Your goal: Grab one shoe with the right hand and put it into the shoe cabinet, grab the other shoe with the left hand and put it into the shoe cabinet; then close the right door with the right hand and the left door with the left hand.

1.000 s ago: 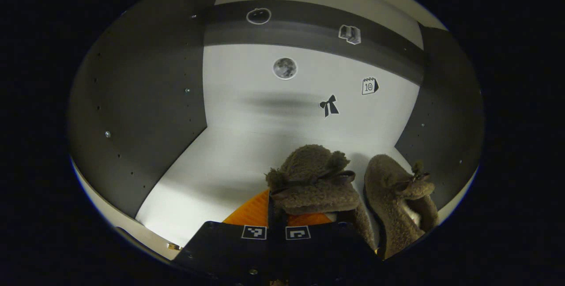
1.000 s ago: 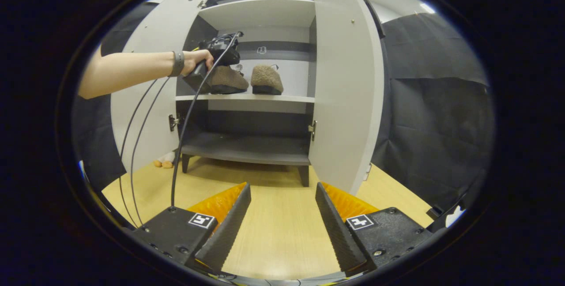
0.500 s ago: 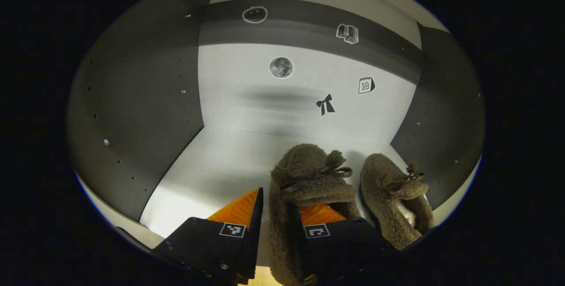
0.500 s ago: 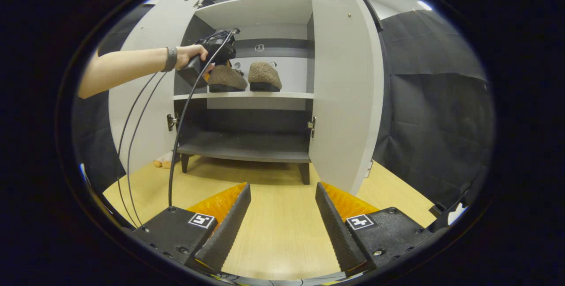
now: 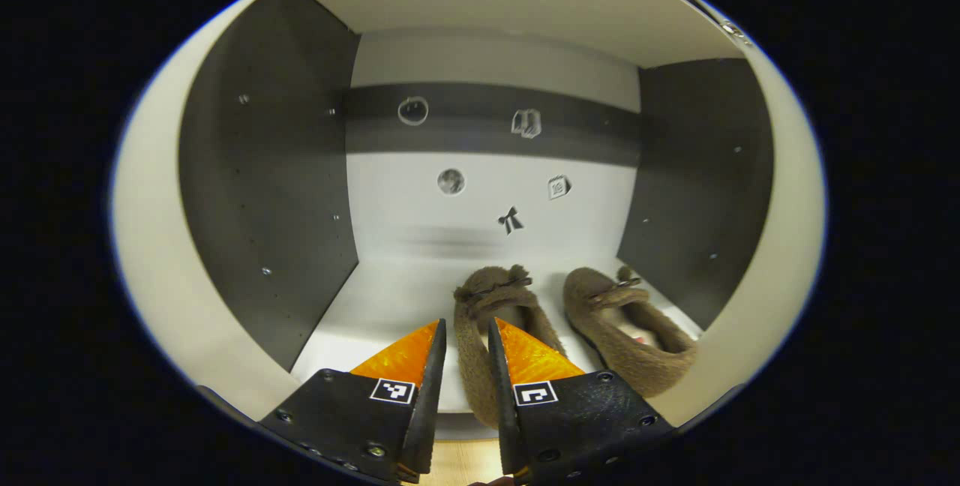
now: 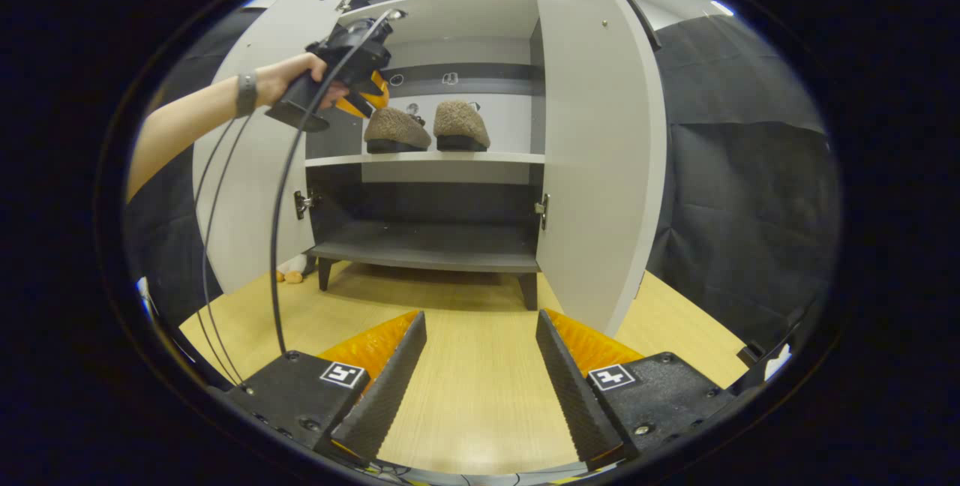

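shoes (image 6: 424, 128): both are set on the shelf (image 6: 424, 159) | left gripper (image 5: 465, 336): held just outside, slightly parted, gripping nothing | right gripper (image 6: 480, 336): held wide apart, ready for the right door (image 6: 600, 141)

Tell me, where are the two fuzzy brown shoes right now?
Both shoes sit side by side on the cabinet's upper white shelf, toward its right side, between the open doors in the right gripper view.
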{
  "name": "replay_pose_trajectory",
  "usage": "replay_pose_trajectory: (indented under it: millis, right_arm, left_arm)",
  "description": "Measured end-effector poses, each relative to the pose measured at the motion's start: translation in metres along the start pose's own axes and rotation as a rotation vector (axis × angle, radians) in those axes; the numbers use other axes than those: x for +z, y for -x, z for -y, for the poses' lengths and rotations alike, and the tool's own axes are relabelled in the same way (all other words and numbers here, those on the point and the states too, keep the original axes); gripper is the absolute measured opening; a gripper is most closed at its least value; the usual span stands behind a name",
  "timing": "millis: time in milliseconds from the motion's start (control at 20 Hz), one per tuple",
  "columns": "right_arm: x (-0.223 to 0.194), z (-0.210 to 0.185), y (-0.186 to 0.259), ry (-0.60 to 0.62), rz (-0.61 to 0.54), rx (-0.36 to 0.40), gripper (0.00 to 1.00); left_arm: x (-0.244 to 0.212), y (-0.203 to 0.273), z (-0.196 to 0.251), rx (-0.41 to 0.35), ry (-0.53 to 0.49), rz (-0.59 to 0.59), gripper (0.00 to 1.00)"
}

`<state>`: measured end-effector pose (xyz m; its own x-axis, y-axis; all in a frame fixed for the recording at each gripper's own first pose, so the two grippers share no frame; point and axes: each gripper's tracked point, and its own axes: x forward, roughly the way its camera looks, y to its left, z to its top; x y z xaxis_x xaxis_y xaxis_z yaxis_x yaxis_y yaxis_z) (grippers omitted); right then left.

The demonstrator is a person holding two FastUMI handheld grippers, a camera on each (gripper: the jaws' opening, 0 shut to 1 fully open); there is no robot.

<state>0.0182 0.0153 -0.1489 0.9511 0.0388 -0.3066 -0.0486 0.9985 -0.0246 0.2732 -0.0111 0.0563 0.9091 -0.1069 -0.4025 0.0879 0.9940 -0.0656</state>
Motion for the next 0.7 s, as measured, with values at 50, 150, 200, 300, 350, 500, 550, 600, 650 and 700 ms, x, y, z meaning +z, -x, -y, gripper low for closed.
replay_pose_trajectory:
  millis: [50, 150, 200, 300, 350, 500, 550, 600, 650, 700]
  right_arm:
    - [0.0, 0.0, 0.0, -0.003, 0.0, 0.002, 0.93]
    - [0.002, 0.0, 0.002, -0.007, 0.006, 0.004, 0.94]
    - [0.004, 0.0, 0.003, -0.009, 0.011, 0.004, 0.94]
    - [0.008, 0.001, 0.004, -0.013, 0.024, 0.003, 0.97]
    - [0.01, 0.001, 0.005, -0.014, 0.031, 0.003, 0.93]
    - [0.016, 0.001, 0.007, -0.022, 0.044, 0.003, 0.94]
    - [0.018, 0.001, 0.008, -0.026, 0.05, 0.007, 0.94]
    - [0.02, 0.001, 0.008, -0.019, 0.059, 0.013, 0.94]
    - [0.021, 0.005, 0.007, -0.005, 0.067, 0.006, 0.97]
    - [0.024, 0.009, 0.006, 0.006, 0.072, -0.001, 0.94]
  left_arm:
    - [0.007, 0.018, 0.006, -0.028, 0.009, 0.04, 0.34]
    - [0.008, 0.051, 0.017, -0.084, 0.029, 0.111, 0.41]
    - [0.003, 0.067, 0.021, -0.102, 0.033, 0.136, 0.41]
    - [-0.005, 0.099, 0.022, -0.096, 0.012, 0.198, 0.42]
    - [-0.013, 0.114, 0.021, -0.071, -0.016, 0.234, 0.25]
    - [-0.041, 0.149, 0.028, -0.053, -0.074, 0.318, 0.53]
    - [-0.054, 0.157, 0.031, -0.056, -0.081, 0.326, 0.6]
    - [-0.066, 0.165, 0.031, -0.049, -0.085, 0.337, 0.63]
    - [-0.077, 0.172, 0.032, -0.04, -0.088, 0.345, 0.62]
    - [-0.089, 0.18, 0.033, -0.033, -0.09, 0.349, 0.62]
